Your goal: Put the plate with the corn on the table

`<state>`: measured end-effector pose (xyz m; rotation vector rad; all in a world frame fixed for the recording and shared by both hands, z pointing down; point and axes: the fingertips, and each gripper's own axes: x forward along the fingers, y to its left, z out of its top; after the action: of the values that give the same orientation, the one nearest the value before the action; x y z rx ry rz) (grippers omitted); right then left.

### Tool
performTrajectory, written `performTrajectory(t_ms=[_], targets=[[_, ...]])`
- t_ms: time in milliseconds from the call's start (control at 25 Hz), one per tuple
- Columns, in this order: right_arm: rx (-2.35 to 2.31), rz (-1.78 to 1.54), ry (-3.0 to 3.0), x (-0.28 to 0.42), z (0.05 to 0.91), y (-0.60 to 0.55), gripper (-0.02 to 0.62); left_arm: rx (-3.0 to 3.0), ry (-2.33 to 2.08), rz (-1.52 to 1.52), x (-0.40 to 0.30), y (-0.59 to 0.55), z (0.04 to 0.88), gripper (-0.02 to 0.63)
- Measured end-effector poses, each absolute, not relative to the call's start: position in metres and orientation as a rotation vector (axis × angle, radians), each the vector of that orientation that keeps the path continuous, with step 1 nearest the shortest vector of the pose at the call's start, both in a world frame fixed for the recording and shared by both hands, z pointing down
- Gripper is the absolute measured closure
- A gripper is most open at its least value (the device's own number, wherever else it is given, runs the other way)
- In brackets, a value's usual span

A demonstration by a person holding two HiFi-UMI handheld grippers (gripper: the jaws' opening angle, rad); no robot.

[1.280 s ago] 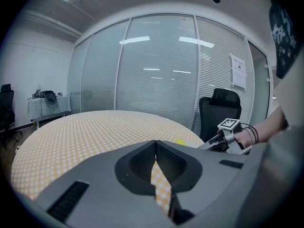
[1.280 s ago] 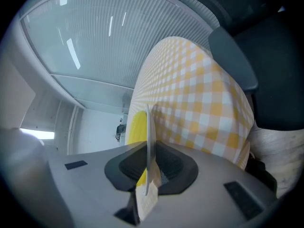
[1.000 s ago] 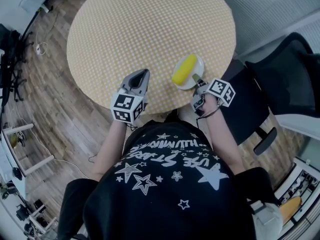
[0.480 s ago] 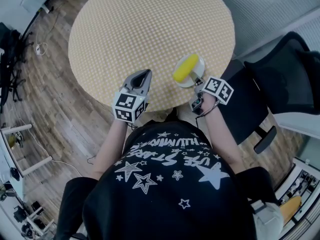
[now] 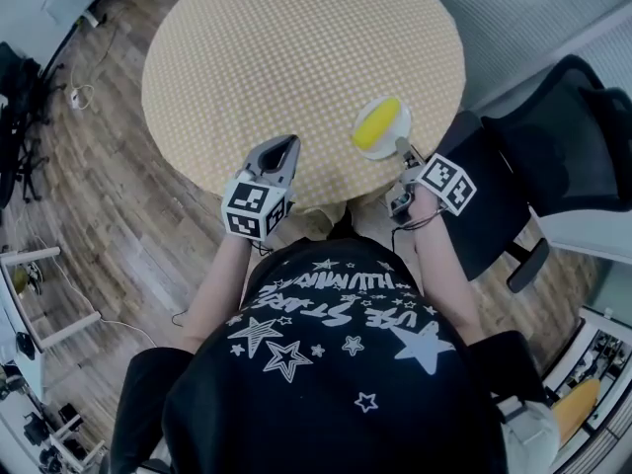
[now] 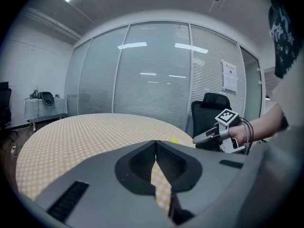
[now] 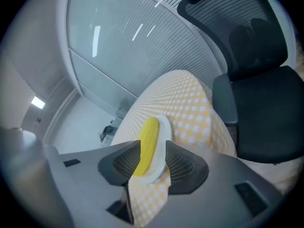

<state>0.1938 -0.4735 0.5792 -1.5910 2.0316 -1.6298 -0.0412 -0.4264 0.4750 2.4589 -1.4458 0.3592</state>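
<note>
A white plate (image 5: pixel 394 113) with a yellow corn cob (image 5: pixel 375 126) lies on the round table (image 5: pixel 296 47) with a yellow checked cloth, close to its near right edge. My right gripper (image 5: pixel 401 148) sits just at the plate's near rim. In the right gripper view its jaws are opening; the plate (image 7: pixel 164 127) and the corn (image 7: pixel 149 137) show between them, and the pads stand off the rim. My left gripper (image 5: pixel 286 146) hovers shut over the table's near edge with nothing in it (image 6: pixel 154 145).
A black office chair (image 5: pixel 553 136) stands right of the table, its seat (image 7: pixel 266 108) close beside my right gripper. The floor around is wood. A person's arms and black starred shirt (image 5: pixel 326 363) fill the lower head view.
The right gripper has opened and let go of the plate's rim. The plate with the corn now lies on the table. The left gripper has stayed in place.
</note>
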Motion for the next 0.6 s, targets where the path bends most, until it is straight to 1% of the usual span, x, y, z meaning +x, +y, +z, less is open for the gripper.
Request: performTrajectory(t_ms=[80, 160, 240, 320, 480, 600], targets=[[-1.550, -1.543, 2.044, 0.190, 0.559, -0.469, 0.430, 2.463, -1.449, 0.345, -0.050, -0.418, 0.470, 0.598], [-1.524, -1.467, 2.080, 0.186, 0.541, -0.462, 0.445, 2.467, -1.451, 0.323, -0.058, -0.409, 0.465, 0.598], [-1.507, -1.406, 2.105, 0.181, 0.525, -0.453, 0.495, 2.480, -1.447, 0.301, -0.062, -0.399, 0.459, 0.598], [-1.487, -1.362, 2.109, 0.177, 0.510, -0.442, 0.519, 2.500, -1.439, 0.280, -0.064, -0.389, 0.452, 0.598], [-1.451, -1.308, 2.133, 0.161, 0.482, -0.415, 0.532, 2.530, -1.429, 0.233, -0.070, -0.362, 0.432, 0.598], [-1.442, -1.265, 2.170, 0.142, 0.477, -0.387, 0.533, 2.547, -1.412, 0.208, -0.083, -0.334, 0.430, 0.598]])
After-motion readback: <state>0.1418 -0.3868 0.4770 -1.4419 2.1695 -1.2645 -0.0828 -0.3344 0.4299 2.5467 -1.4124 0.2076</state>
